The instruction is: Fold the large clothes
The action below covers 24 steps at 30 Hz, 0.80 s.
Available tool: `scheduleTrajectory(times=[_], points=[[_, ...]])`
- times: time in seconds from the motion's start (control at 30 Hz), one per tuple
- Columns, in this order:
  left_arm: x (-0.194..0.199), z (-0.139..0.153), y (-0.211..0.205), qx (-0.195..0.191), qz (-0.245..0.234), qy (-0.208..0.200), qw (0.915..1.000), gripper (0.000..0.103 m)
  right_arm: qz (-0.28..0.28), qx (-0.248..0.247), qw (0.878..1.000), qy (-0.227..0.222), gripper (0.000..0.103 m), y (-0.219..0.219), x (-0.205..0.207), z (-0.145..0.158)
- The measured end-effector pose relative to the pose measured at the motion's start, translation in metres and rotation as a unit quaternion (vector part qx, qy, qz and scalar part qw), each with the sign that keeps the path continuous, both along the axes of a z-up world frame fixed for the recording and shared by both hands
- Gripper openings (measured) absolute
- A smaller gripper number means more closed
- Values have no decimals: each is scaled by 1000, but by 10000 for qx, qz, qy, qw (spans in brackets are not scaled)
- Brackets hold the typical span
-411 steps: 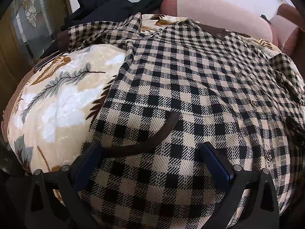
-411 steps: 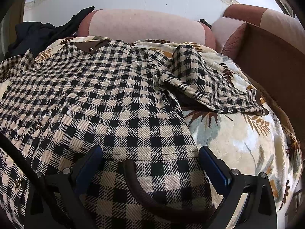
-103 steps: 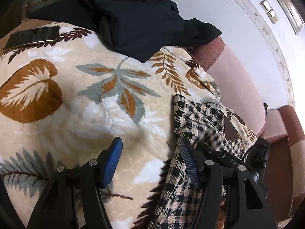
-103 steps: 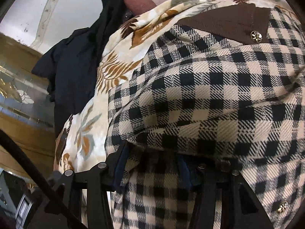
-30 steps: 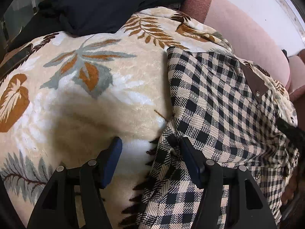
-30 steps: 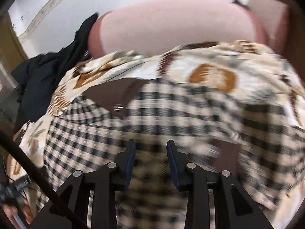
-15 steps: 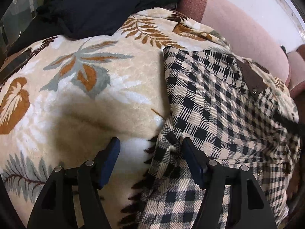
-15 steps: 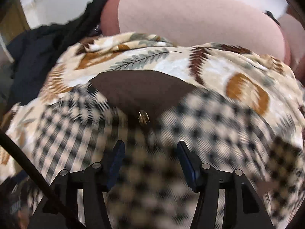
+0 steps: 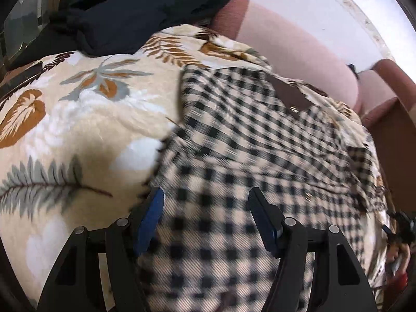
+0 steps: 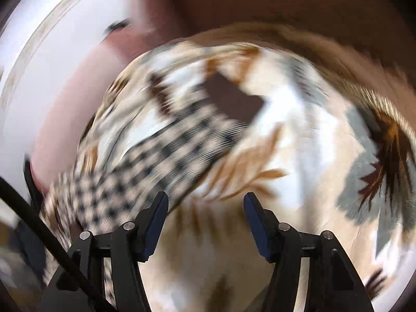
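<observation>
My left claw (image 9: 206, 218) hangs with its two blue-padded jaws apart over the near part of a black-and-cream checked shirt (image 9: 249, 140), nothing pressed between them. The shirt lies folded on a cream blanket (image 9: 78, 119) printed with brown and grey leaves, the blanket showing bare to the left of the shirt. A brown collar flap (image 9: 288, 96) with a small metal snap sits at the shirt's far end. Beyond it, a heap of dark clothes (image 9: 124, 18) lies on the blanket's far left, and a pink sofa cushion (image 9: 293, 44) runs behind, under a white wall. My right claw (image 10: 205, 219) also stands apart, its jaws having just been opening, with only bare blanket (image 10: 299, 135) between them. That view is badly blurred; a strip of the checked shirt (image 10: 161, 161) runs off to the left of the claw, with a brown patch at its far end.
</observation>
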<state>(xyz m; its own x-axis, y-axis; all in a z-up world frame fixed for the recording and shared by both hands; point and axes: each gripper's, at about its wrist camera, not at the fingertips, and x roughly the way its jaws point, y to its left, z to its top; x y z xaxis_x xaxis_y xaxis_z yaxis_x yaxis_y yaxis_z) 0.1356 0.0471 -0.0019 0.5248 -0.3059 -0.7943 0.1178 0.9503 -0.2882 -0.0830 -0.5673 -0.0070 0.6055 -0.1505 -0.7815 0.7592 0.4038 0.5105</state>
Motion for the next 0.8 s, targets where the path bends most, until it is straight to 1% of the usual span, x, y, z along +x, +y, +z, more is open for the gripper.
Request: scheduleTrajectory(times=[0.07,0.13,0.17,0.23,0.27,0.3,0.33,0.37,0.43,0.47,0.6,0.63,0.7,0.8], points=[[-13,5,-3,30,-84,-39,10000,67,-183,322,9989,-278,66,-15,3,-12],[-22,6,-3,77,-99,-28,9999,67,-272,418,9975,-497,67,-23,14,-16],[-25,7,-2,111,-87,-7,9999,67,-267,403,9976,-486,67,-26,23,-16],[-28,6,2,183,-30,38,9998,67,-322,291,9986,-310,67,-30,40,-16],[-27,5,5,210,36,79,9997,67,-330,267,9987,-278,62,-33,45,-15],[-26,4,8,204,93,121,9997,67,-258,308,9988,-296,35,-35,52,-14],[-25,3,13,152,159,165,9996,67,-174,400,9985,-335,16,-37,57,-13],[-24,3,17,117,190,177,9996,67,-148,434,9983,-368,5,-42,56,-10],[-21,5,23,103,248,146,9995,67,-176,199,9988,-400,5,-45,53,4],[-18,6,26,127,273,104,9995,67,-219,-32,9992,-346,5,-47,49,15],[-3,8,33,141,303,0,9994,67,-620,-512,9967,-142,5,-61,27,45],[2,9,34,116,312,-42,9994,67,-636,-614,9960,-99,5,-63,26,52],[12,11,39,12,356,-122,9993,67,-526,-807,9953,-77,5,-57,32,69],[29,11,49,-222,505,-156,9984,67,-117,-1224,9924,-56,5,-27,57,97]])
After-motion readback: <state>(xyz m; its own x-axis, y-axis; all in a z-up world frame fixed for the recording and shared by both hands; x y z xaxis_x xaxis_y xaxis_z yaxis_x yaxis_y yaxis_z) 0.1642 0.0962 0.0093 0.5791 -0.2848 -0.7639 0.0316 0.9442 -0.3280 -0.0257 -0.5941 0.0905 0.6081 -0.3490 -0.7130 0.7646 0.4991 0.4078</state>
